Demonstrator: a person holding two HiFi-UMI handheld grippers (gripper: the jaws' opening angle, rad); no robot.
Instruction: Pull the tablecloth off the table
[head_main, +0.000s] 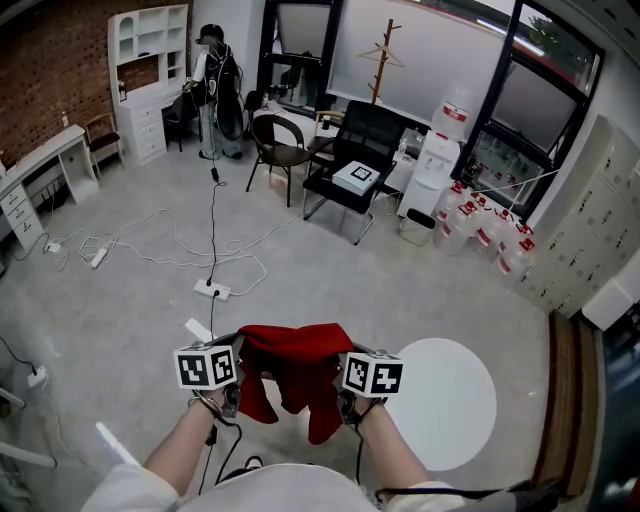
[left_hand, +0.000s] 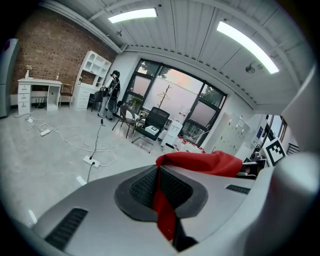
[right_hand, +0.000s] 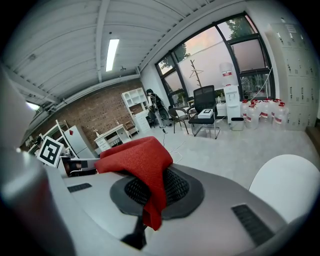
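Head view: the red tablecloth (head_main: 295, 375) hangs between the left hand-held gripper (head_main: 240, 355) and the right hand-held gripper (head_main: 342, 368), its long axis 9 to 3 o'clock. It is off the white worktop (head_main: 450, 400) at 3 o'clock. Left gripper view: jaws pinch a fold. Right gripper view: jaws pinch cloth, and the bare worktop shows, unseen from the left.

In the head view the red tablecloth (head_main: 295, 375) hangs bunched across the lower middle. Together with the marker cubes, it covers the jaws of the left gripper (head_main: 238, 358) and the right gripper (head_main: 343, 365). Both forearms run off the bottom edge. The round white table (head_main: 450, 400) at lower right loses its left rim behind the right gripper. The dark figure (head_main: 215, 90) at upper left is too small to tell a person from hung clothes.
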